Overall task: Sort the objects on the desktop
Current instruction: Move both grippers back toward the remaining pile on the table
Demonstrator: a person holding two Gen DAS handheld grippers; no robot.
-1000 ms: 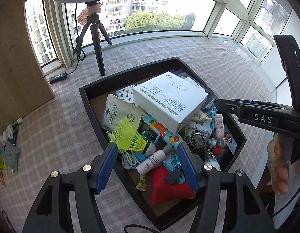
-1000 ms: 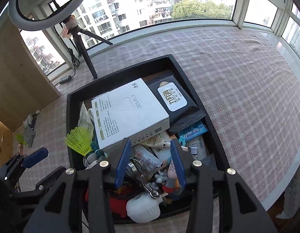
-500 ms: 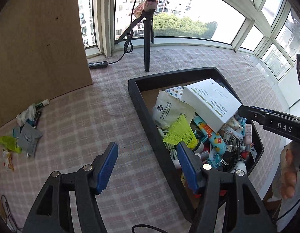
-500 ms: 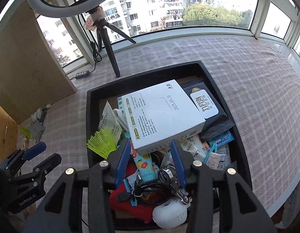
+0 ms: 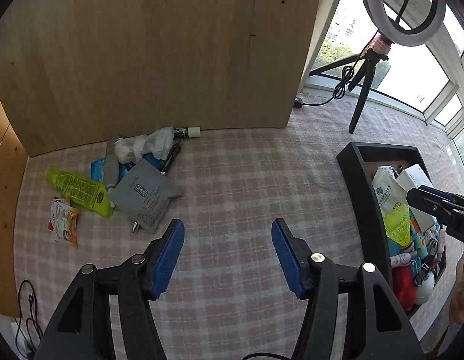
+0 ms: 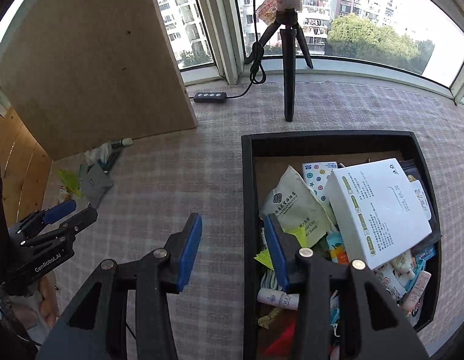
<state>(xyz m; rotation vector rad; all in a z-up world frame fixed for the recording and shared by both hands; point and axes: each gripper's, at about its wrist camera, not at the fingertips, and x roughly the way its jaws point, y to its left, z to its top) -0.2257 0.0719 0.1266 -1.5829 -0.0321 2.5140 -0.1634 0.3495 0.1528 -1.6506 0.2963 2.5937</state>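
Jaws spread, nothing pinched: left gripper (image 5: 227,255), slightly narrowed, and right gripper (image 6: 232,252) now swung left of black tray (image 6: 248,198); next pick unstarted.

Both claws gape empty (left claw (image 5: 228,255) just narrowing), right claw (image 6: 232,250).

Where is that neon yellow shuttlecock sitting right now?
In the left wrist view, the neon yellow shuttlecock lies at the right, inside the black rectangular tray, just below a cream paper packet and above a white tube.
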